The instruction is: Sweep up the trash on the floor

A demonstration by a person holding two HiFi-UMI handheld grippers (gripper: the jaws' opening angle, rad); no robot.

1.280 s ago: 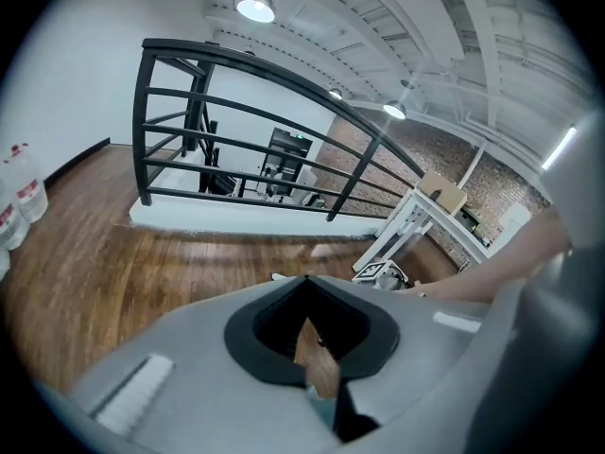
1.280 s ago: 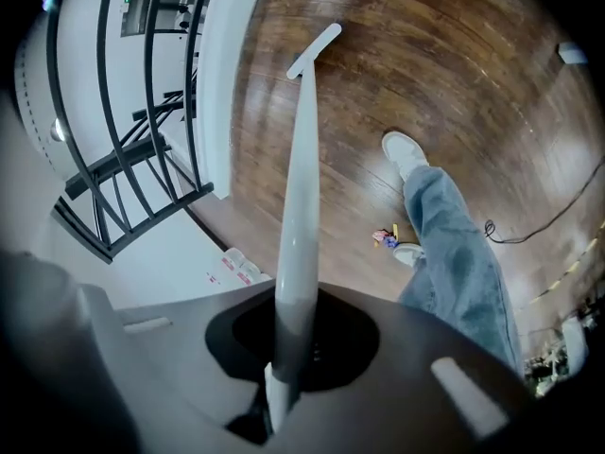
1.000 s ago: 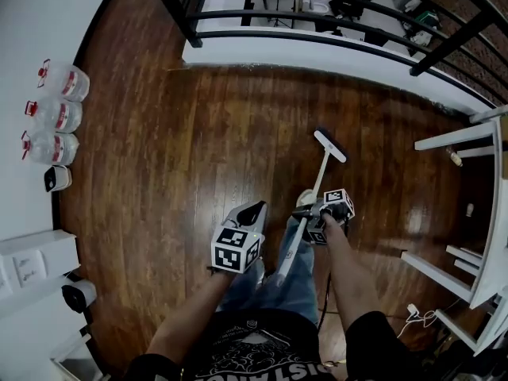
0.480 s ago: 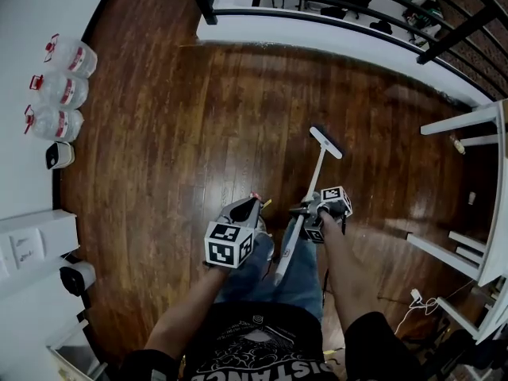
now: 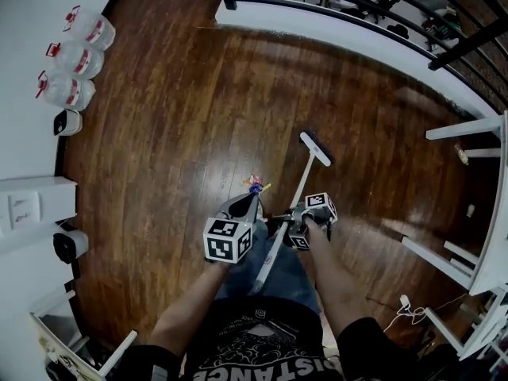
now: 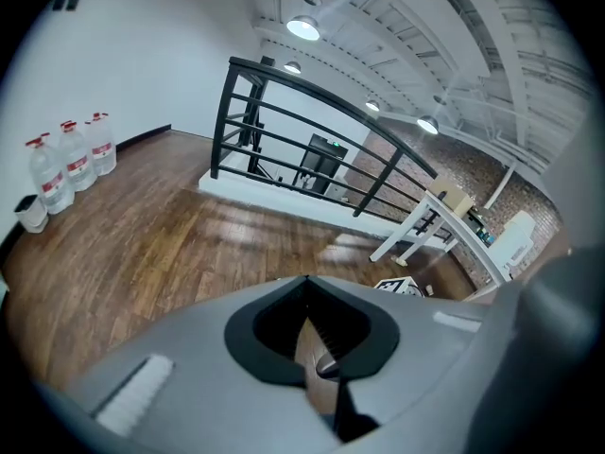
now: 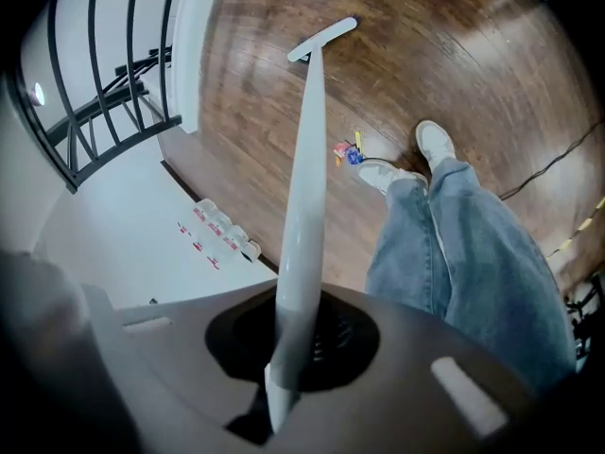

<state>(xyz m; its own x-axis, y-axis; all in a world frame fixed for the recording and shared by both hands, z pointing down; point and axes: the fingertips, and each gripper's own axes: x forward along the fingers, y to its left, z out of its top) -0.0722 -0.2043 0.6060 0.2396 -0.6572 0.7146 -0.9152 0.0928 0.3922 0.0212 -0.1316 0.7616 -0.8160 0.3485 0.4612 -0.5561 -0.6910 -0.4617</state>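
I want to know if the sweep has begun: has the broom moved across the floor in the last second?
Yes. The broom has drawn back toward the person: its head lies farther from the white railing ledge and nearer the trash.

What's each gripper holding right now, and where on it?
The right gripper is shut on the broom, partway up its handle. The left gripper holds nothing; its jaws are together.

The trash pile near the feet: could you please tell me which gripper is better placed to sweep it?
Right. The right gripper is shut on the broom, whose head sits close to the trash; the left gripper holds nothing.
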